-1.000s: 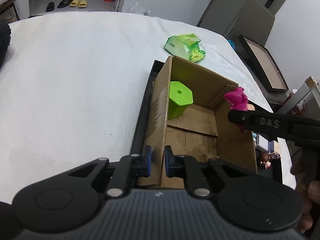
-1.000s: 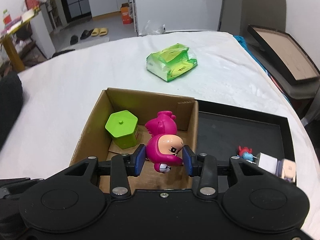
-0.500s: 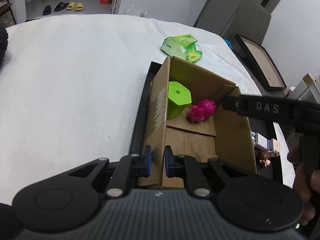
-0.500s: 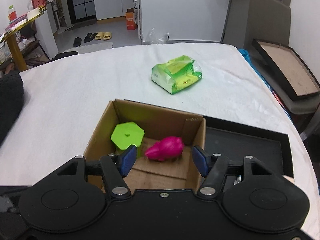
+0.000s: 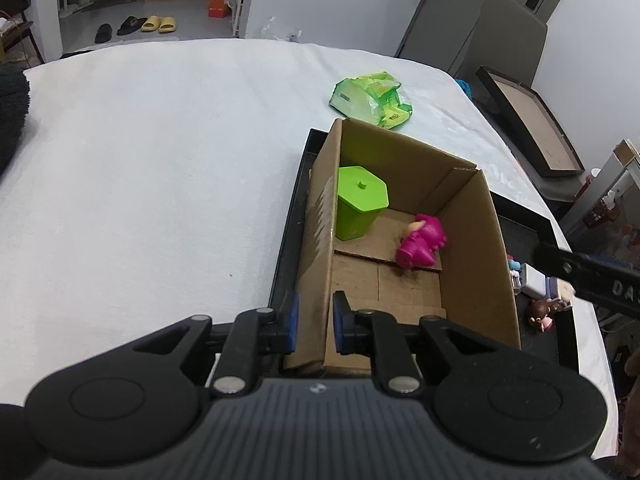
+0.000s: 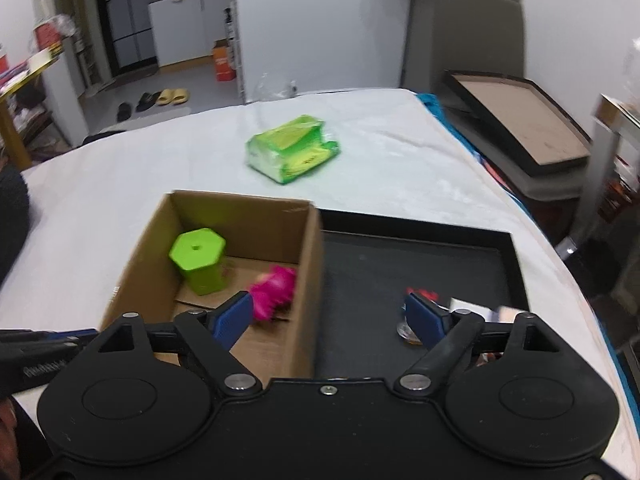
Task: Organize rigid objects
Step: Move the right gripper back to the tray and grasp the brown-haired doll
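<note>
An open cardboard box (image 5: 476, 240) stands in a black tray (image 5: 288, 232) on the white table. A green hexagonal container (image 5: 360, 208) and a pink toy figure (image 5: 422, 242) lie inside the box. My left gripper (image 5: 314, 324) is shut on the box's near left wall. My right gripper (image 6: 330, 316) is open and empty, above the box's right wall, with the pink toy (image 6: 274, 290) and green container (image 6: 200, 260) ahead to the left. Small toy figures (image 5: 538, 294) sit in the tray right of the box.
A green plastic packet (image 5: 370, 98) lies on the table beyond the box; it also shows in the right wrist view (image 6: 292, 154). A black framed board (image 6: 520, 120) leans off the table's right side. The tray floor (image 6: 400, 264) right of the box is bare.
My right gripper opened and dropped the pink toy into the box, then pulled back and shifted right. The left gripper kept its hold on the box wall.
</note>
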A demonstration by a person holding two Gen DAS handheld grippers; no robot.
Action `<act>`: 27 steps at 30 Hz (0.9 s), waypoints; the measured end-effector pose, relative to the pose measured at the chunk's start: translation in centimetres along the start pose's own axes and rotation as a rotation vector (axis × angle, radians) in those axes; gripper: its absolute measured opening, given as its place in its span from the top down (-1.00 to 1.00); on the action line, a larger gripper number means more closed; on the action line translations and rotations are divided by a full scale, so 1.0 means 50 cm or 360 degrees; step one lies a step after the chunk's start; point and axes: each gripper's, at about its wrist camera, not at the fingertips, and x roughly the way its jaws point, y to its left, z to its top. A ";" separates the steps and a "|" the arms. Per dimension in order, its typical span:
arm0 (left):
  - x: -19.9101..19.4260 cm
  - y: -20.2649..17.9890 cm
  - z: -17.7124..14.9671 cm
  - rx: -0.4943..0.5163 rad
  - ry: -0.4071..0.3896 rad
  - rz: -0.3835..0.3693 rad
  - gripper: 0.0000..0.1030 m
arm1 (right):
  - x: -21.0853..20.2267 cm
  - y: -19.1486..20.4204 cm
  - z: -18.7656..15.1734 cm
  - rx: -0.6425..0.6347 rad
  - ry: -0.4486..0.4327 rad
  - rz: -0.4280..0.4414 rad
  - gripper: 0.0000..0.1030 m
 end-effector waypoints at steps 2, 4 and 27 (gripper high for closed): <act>0.000 0.001 0.000 -0.0012 0.0016 -0.0005 0.68 | -0.001 -0.021 -0.010 0.0031 0.0011 -0.0011 -0.62; -0.003 0.002 -0.001 -0.0016 0.0024 -0.0007 0.67 | -0.003 -0.037 -0.019 0.0053 0.0015 -0.0029 -0.62; -0.023 -0.035 -0.015 0.0135 -0.0050 0.0163 -0.15 | 0.008 -0.194 -0.137 0.0306 0.0010 -0.0144 -0.60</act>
